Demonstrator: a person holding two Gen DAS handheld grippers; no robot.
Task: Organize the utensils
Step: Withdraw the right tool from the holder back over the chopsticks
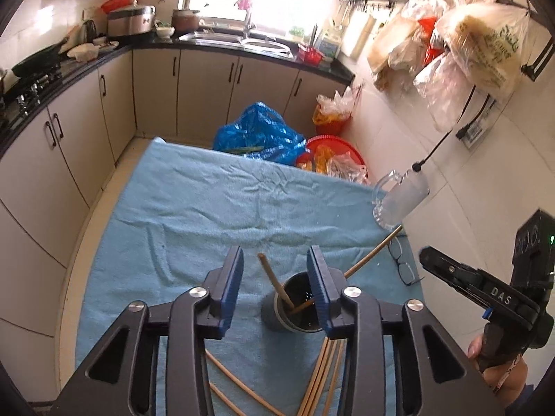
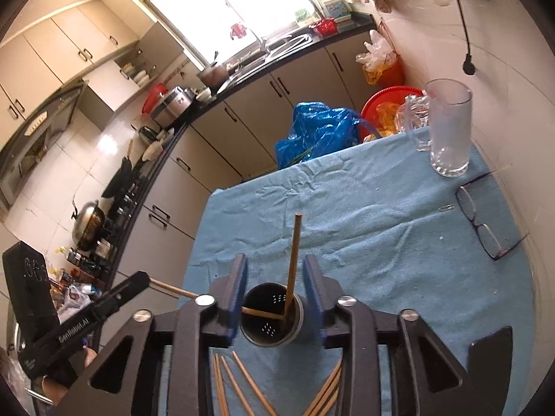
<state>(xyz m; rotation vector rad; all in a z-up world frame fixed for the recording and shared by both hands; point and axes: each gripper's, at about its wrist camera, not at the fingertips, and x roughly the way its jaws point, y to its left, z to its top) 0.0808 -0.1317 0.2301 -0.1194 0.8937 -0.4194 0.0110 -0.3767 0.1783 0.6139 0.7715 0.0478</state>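
A dark round utensil holder [image 1: 298, 312] [image 2: 272, 315] stands on the blue towel [image 1: 215, 208] [image 2: 364, 215]. Two wooden chopsticks [image 1: 274, 282] [image 2: 294, 260] lean inside it. Several more chopsticks [image 1: 322, 378] [image 2: 239, 388] lie loose on the towel below it. My left gripper [image 1: 275, 279] is open and empty, just above and left of the holder. My right gripper [image 2: 274, 287] is open, its fingers on either side of the holder's rim, touching nothing that I can see. The right gripper also shows in the left wrist view [image 1: 430, 260].
A glass mug [image 1: 399, 197] [image 2: 447, 131] and a pair of glasses [image 1: 402, 263] [image 2: 482, 222] sit at the towel's right side by the tiled wall. A blue bag [image 1: 260, 131] and a red basin [image 1: 333, 156] lie beyond the far edge. Cabinets run on the left.
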